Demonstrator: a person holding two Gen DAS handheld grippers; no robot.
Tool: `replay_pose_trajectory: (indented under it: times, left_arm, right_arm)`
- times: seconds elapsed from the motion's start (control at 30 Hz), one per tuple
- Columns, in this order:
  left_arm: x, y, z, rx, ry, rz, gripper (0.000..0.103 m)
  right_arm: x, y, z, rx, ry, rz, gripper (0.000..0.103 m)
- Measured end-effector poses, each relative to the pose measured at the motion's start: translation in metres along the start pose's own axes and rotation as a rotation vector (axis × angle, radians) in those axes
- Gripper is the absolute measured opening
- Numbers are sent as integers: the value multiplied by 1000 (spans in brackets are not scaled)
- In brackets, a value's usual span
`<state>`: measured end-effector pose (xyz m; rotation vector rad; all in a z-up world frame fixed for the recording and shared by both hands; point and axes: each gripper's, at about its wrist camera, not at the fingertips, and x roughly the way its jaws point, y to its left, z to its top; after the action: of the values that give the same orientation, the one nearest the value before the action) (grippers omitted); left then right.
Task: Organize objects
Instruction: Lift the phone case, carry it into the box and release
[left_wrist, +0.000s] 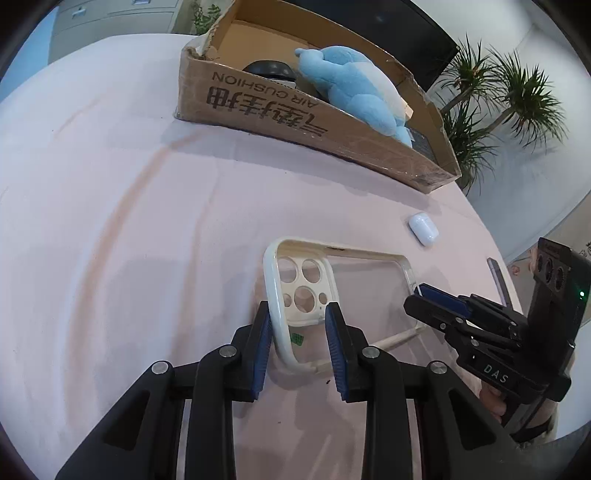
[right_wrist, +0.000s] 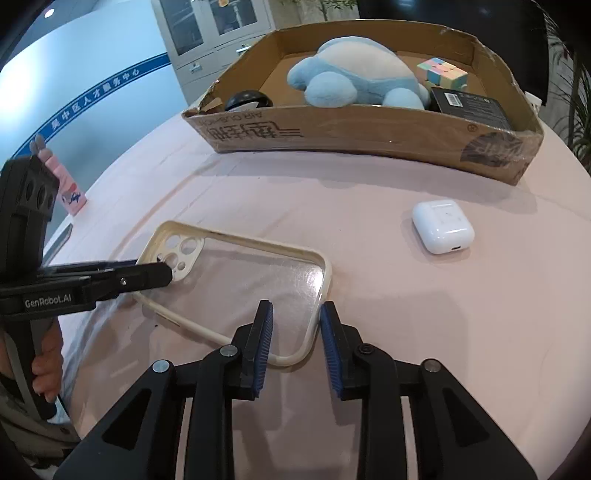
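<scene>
A clear phone case with a cream rim (left_wrist: 365, 280) (right_wrist: 255, 273) lies on the pink tablecloth. My left gripper (left_wrist: 298, 314) is open, its jaws astride the case's camera-hole corner; in the right wrist view it (right_wrist: 162, 273) reaches in from the left. My right gripper (right_wrist: 295, 314) is open, its jaws astride the case's opposite corner; in the left wrist view it (left_wrist: 428, 295) comes in from the right. A white earbud case (left_wrist: 423, 229) (right_wrist: 443, 226) lies on the cloth beyond the phone case. An open cardboard box (left_wrist: 280, 110) (right_wrist: 369, 133) stands at the back.
The box holds a blue plush turtle (left_wrist: 354, 88) (right_wrist: 358, 79), a black round object (left_wrist: 271, 70) (right_wrist: 247, 99), a pastel cube (right_wrist: 441, 74) and a black carton (right_wrist: 469, 105). A pink bottle (right_wrist: 70, 188) stands at the left table edge. Potted plants (left_wrist: 498, 92) stand beyond the table.
</scene>
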<state>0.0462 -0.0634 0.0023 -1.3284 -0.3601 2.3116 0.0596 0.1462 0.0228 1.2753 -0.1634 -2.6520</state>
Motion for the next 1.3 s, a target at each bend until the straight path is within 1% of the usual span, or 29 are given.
replay_pose_trajectory:
  times: [0.1, 0.13, 0.17, 0.2, 0.37, 0.5, 0.6, 0.73, 0.87, 1.07, 1.3]
  left_arm:
    - [-1, 0, -2, 8, -11, 1, 26]
    - [-2, 0, -3, 11, -16, 6, 26]
    - [-2, 0, -4, 14, -23, 10, 26]
    - [-3, 1, -5, 14, -26, 9, 26]
    - [-6, 6, -6, -1, -37, 4, 25]
    - [-10, 9, -6, -4, -46, 12, 25]
    - [-15, 10, -4, 6, -68, 31, 25]
    - [-23, 12, 3, -10, -96, 33, 25]
    - [-35, 10, 10, -4, -130, 44, 25]
    - [-50, 13, 24, -12, -178, 30, 25]
    - [-67, 7, 45, 25, -234, 34, 25]
  right_arm:
    - [1, -2, 1, 17, -8, -10, 24]
    - [1, 0, 1, 11, -8, -26, 19]
    - [2, 1, 1, 5, -9, -50, 11]
    - [2, 2, 2, -2, -11, -65, 11]
    - [2, 1, 2, -5, -6, -41, 7]
    - [2, 2, 1, 9, -13, -16, 7]
    - [1, 6, 1, 14, -29, 0, 7]
    - [-6, 13, 7, 2, -72, 8, 7]
    - [-12, 18, 15, -4, -106, 17, 7]
    - [-22, 29, 31, -41, -144, 9, 7]
    - [-30, 32, 51, -52, -193, -3, 7]
